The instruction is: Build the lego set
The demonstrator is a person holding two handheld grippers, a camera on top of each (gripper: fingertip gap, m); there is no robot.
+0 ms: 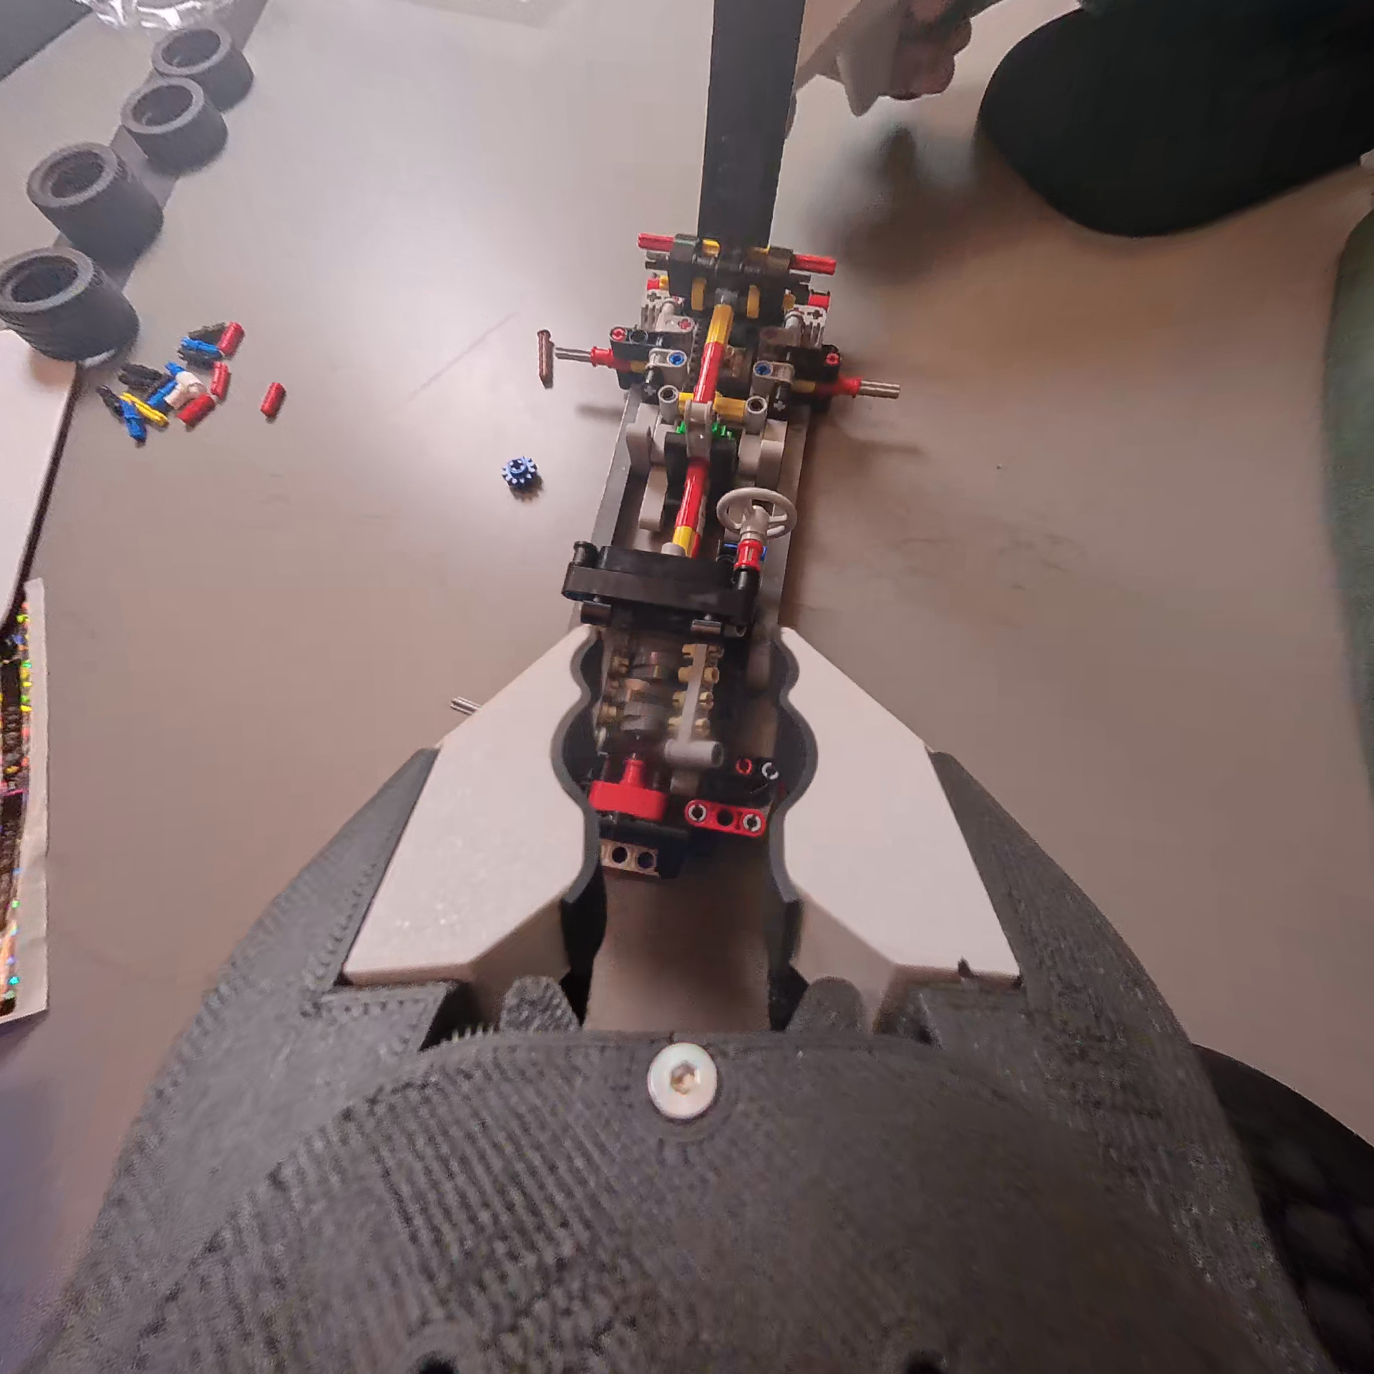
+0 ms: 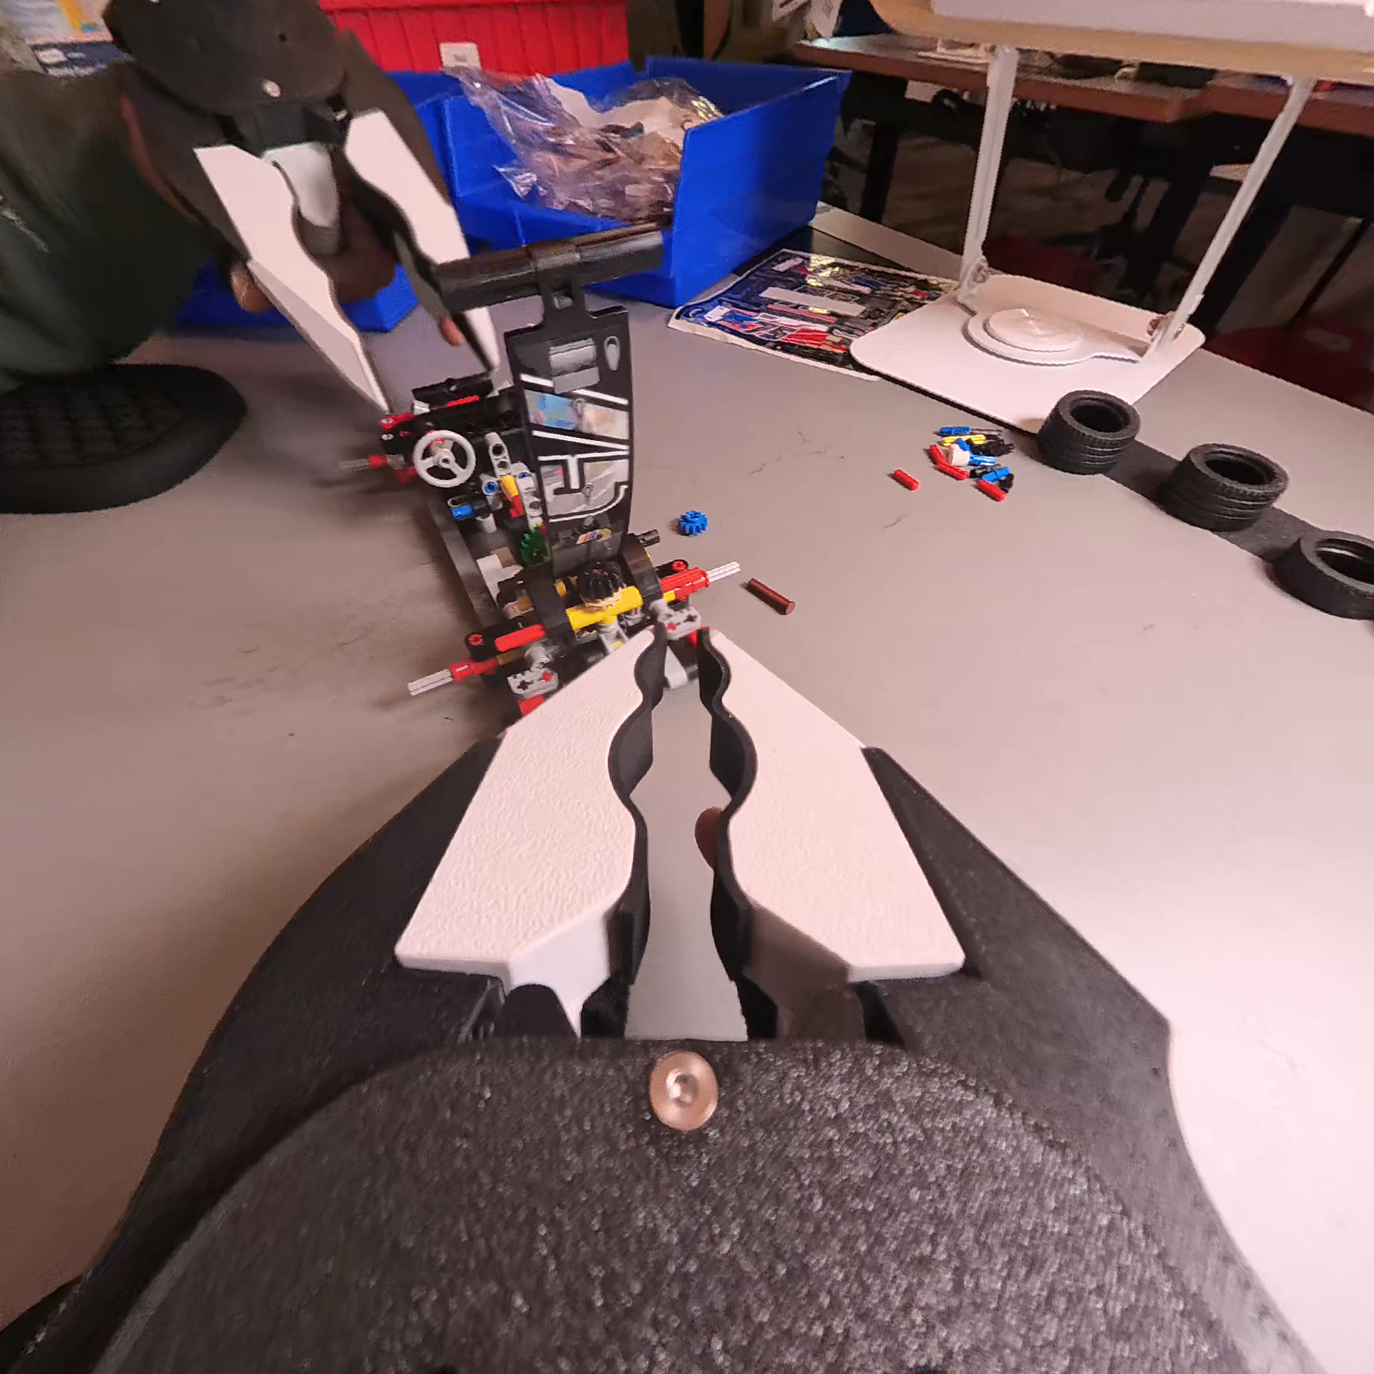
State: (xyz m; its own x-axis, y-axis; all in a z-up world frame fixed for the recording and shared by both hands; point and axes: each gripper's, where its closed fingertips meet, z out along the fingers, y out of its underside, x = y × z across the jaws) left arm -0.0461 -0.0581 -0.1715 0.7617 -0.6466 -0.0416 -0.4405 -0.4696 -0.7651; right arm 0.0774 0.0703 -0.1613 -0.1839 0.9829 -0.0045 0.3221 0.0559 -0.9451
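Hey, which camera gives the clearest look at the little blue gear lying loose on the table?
The left wrist view: the blue gear lies unobstructed on the bare table left of the chassis, teeth distinguishable. The right wrist view also shows it, right of the chassis, but smaller and less detailed.

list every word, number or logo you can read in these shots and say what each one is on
Black panel standing on the lego chassis: large silver sticker lettering, which I won't transcribe.
Sticker sheet on the table: print too small to read.
White label on the red bin: blurred, unreadable.
Tyres: no writing visible.
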